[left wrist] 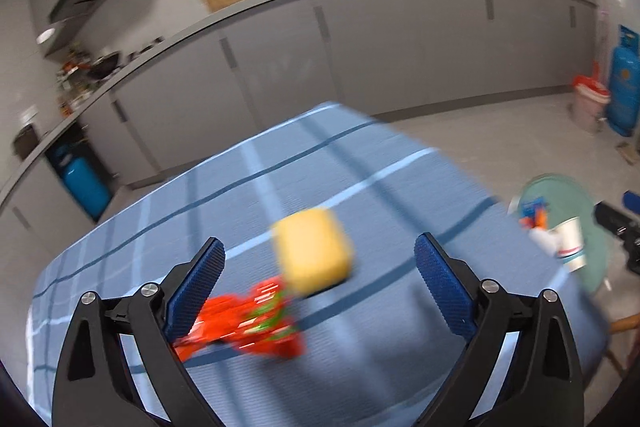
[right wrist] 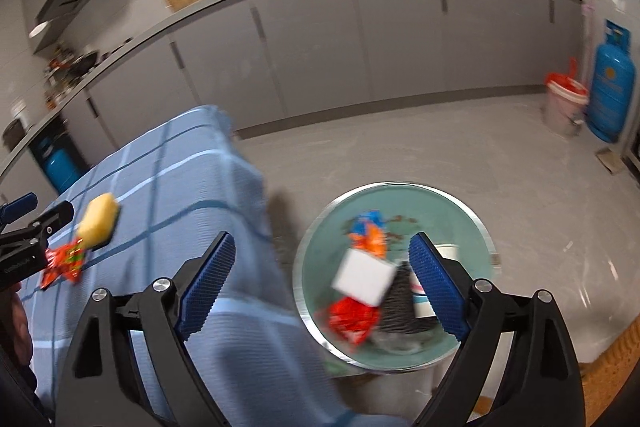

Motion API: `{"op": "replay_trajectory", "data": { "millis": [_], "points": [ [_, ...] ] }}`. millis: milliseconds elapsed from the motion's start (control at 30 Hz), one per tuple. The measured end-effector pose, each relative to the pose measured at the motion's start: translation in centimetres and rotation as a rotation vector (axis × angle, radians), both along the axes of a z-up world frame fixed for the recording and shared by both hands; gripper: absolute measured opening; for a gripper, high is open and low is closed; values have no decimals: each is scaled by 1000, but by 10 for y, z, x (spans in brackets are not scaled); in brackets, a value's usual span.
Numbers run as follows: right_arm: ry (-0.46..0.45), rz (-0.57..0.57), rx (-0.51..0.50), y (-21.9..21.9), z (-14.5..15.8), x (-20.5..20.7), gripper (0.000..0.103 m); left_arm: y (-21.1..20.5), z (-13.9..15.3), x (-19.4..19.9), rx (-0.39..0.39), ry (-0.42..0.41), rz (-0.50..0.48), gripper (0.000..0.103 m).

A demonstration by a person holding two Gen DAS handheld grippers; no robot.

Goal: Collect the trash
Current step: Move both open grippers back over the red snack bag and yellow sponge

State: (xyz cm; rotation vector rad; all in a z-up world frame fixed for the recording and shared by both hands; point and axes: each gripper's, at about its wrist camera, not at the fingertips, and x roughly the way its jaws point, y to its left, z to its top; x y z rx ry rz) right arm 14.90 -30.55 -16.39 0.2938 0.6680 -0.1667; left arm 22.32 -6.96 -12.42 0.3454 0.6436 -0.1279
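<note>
Right wrist view: trash already lies in the green bin (right wrist: 472, 227) on the floor beside the table (right wrist: 240, 347) — a white box (right wrist: 362, 277), a red wrapper (right wrist: 352, 319), an orange-and-blue wrapper (right wrist: 368, 233), something dark and ribbed (right wrist: 398, 303) and a paper cup (right wrist: 446, 251). Whether the white box has settled or is still dropping cannot be told through the blur. The right gripper (right wrist: 322, 283) hangs above the bin's near edge with its jaws spread wide and nothing between them, so its load appears delivered.

On the blue checked cloth, two pieces remain: a second red wrapper (left wrist: 256, 319) and, just beyond and touching or nearly touching it, a yellow block (left wrist: 316, 255) that looks like a sponge. Whether the block counts as trash is a guess. In the left wrist view the left gripper (left wrist: 320, 283) hovers over both, jaws spread and empty, the wrapper close to its left finger (left wrist: 196, 291). The bin shows past the table's right edge.

By this evidence the job looks well past halfway: five items binned, one or two left on the table. The likely next move is a pinch on the red wrapper, then a carry to the bin.
</note>
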Motion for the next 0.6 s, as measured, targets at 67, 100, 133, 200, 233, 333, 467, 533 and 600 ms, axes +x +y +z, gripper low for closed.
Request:
{"op": "replay_trajectory", "data": {
  "millis": [67, 100, 133, 200, 233, 333, 467, 533, 600],
  "points": [
    [-1, 33, -2, 17, 2, 6, 90, 32, -6, 8, 14, 18, 72, 95],
    [-1, 46, -1, 25, 2, 8, 90, 46, -10, 12, 22, 29, 107, 95],
    [1, 62, 0, 34, 2, 11, 90, 54, -12, 14, 26, 36, 130, 95],
    [1, 90, 1, 47, 4, 16, 90, 80, -17, 21, 15, 62, 186, 95],
    [2, 108, -4, 57, 5, 19, 90, 90, -19, 24, 6, 74, 199, 95],
    [0, 148, -16, 77, 7, 23, 91, 112, -29, 28, 1, 113, 193, 95],
    [0, 179, -30, 95, 10, 23, 91, 128, -35, 28, 9, 126, 137, 95],
    [6, 186, -37, 99, 10, 23, 92, 135, -35, 26, 2, 124, 92, 95],
    [15, 188, -40, 104, 9, 22, 92, 138, -37, 25, 12, 126, 46, 95]
  ]
}}
